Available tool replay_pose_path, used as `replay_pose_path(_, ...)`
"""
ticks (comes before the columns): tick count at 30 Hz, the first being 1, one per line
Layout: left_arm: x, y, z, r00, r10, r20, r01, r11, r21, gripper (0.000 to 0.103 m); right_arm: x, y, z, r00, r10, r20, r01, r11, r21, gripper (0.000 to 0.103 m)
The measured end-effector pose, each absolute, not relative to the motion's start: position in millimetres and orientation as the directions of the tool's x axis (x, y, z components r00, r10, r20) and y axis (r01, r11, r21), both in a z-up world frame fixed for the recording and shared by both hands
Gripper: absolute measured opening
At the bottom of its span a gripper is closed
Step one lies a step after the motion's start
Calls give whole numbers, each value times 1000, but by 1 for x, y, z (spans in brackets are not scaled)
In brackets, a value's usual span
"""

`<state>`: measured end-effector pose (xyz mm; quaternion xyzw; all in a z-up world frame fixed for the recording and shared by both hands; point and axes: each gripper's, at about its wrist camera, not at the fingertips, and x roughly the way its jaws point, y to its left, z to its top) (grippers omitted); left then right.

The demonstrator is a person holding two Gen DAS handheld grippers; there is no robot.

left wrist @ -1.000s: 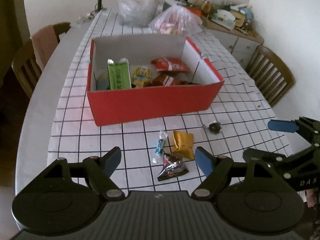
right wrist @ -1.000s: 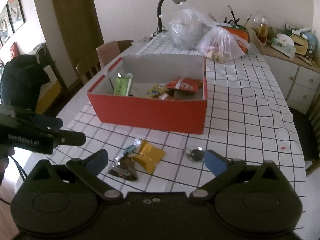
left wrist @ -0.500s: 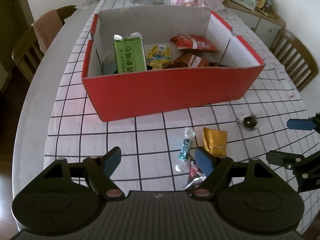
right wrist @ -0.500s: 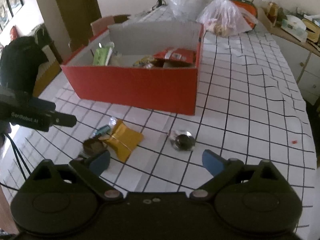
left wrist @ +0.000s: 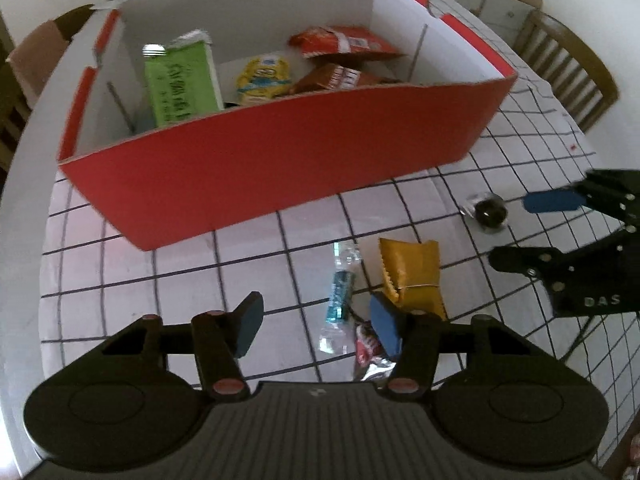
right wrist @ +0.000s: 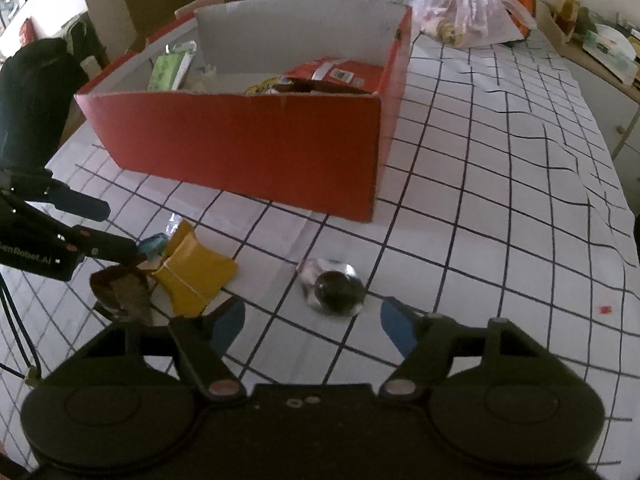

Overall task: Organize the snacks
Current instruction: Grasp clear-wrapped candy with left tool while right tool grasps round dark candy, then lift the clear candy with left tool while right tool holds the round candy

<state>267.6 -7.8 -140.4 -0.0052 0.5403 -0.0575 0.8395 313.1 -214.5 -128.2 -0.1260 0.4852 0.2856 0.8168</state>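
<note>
A red cardboard box [left wrist: 280,168] [right wrist: 248,152] holds a green packet [left wrist: 182,80], a yellow one [left wrist: 264,76] and red ones [left wrist: 344,42]. In front of it lie loose snacks on the checked cloth. My left gripper [left wrist: 318,330] [right wrist: 108,228] hangs low over a teal candy in clear wrap [left wrist: 340,300], a red-silver packet [left wrist: 370,354] and a gold packet [left wrist: 412,276] [right wrist: 192,272]. Its jaws are closing, with the teal candy between them and no pad pressing on it. My right gripper [right wrist: 312,324] [left wrist: 528,232] is closing too, with a dark round candy [right wrist: 334,292] [left wrist: 486,210] just ahead of its fingertips, untouched.
Two tied plastic bags [right wrist: 464,8] sit on the table behind the box. A wooden chair [left wrist: 568,64] stands at the right side and another [left wrist: 36,56] at the left. The bare table rim [left wrist: 24,184] runs left of the cloth. A cluttered sideboard [right wrist: 600,52] is at the far right.
Both grippers have come down and forward toward the loose snacks, which now look larger. The jaws of both have narrowed. Nothing on the table has moved.
</note>
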Motion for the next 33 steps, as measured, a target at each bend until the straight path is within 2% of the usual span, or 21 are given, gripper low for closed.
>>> replay_pose_path(7,274,-16,-149,376,-124,-918,109,990,-90,43,321,-209,-134,363,337,-869,-603,796,57,57)
replay_pose_path(17,278,-24,-154,365,-109,-925,109,991,-74,40,325,-202,-141,382,297,-875,-605,796,6,46)
replay_pose_path(21,278,-26,-153,362,-100,-927,107,992,-65,28,323,-203,-141,392,299,-870,-600,800,5,39)
replay_pose_path(24,278,-26,-153,365,-95,-926,100,993,-62,13,322,-205,-141,400,301,-866,-594,805,5,30)
replay_pose_path(33,272,-18,-153,384,-93,-919,59,995,-76,12,315,-206,-138,415,295,-861,-564,826,12,24)
